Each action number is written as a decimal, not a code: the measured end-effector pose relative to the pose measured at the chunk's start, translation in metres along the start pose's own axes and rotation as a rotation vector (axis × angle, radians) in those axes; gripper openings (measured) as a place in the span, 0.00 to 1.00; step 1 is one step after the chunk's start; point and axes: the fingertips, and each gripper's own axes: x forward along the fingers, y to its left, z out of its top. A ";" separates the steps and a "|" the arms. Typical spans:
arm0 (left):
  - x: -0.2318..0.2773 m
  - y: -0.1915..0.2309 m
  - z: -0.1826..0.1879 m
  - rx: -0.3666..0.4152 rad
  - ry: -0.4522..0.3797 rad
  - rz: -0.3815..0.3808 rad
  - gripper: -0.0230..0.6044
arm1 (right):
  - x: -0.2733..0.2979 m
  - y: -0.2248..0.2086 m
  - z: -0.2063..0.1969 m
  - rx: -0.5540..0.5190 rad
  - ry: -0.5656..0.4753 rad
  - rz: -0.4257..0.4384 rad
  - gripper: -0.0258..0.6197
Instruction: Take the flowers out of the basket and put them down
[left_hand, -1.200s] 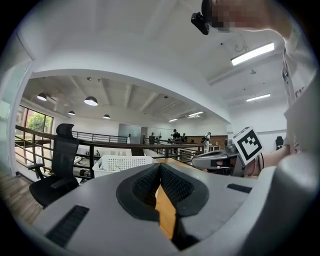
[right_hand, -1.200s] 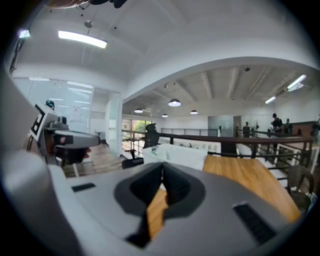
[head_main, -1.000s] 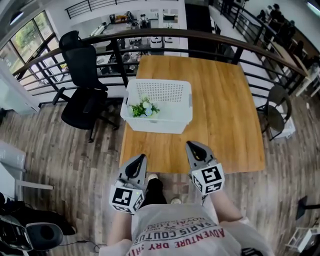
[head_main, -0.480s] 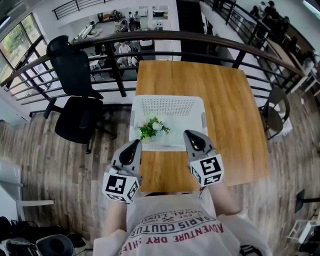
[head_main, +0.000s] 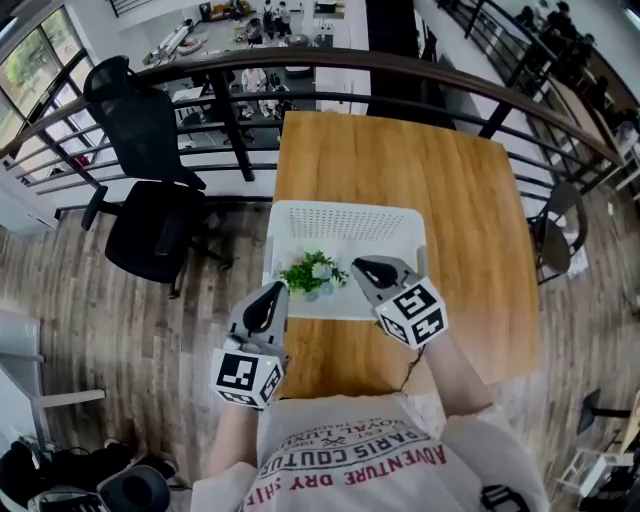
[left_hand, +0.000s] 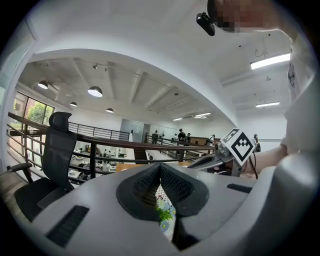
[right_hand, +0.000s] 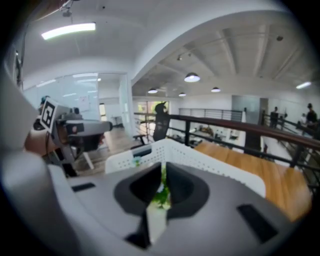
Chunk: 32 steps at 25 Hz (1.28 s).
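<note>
**Flowers still in the basket, both grippers closed**

Flowers (head_main: 312, 272) lie in the near left part of the white basket (head_main: 345, 222). They are a small bunch of leafy green sprigs with a few pale white and bluish blooms. The basket has perforated walls and stands near the front edge of the wooden worktop (head_main: 440, 190).

The right gripper (head_main: 358, 267) hangs over the basket, just beside the bunch on its right. Its fingers are together at the tips with nothing between them. In its own view, green leaves show through the slit behind the tips.

The left gripper (head_main: 272, 292) is at the basket's near left corner, outside the rim. Its fingers are also closed and empty.

A black office chair (head_main: 150, 200) stands on the floor to the left of the worktop.
</note>
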 end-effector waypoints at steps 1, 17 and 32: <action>0.002 0.002 -0.002 -0.004 0.005 0.006 0.08 | 0.008 0.001 -0.004 -0.028 0.041 0.052 0.09; 0.014 0.029 -0.033 -0.095 0.063 0.122 0.08 | 0.112 0.019 -0.106 -0.402 0.444 0.509 0.71; 0.021 0.046 -0.051 -0.149 0.081 0.147 0.08 | 0.169 0.027 -0.157 -0.508 0.588 0.546 0.71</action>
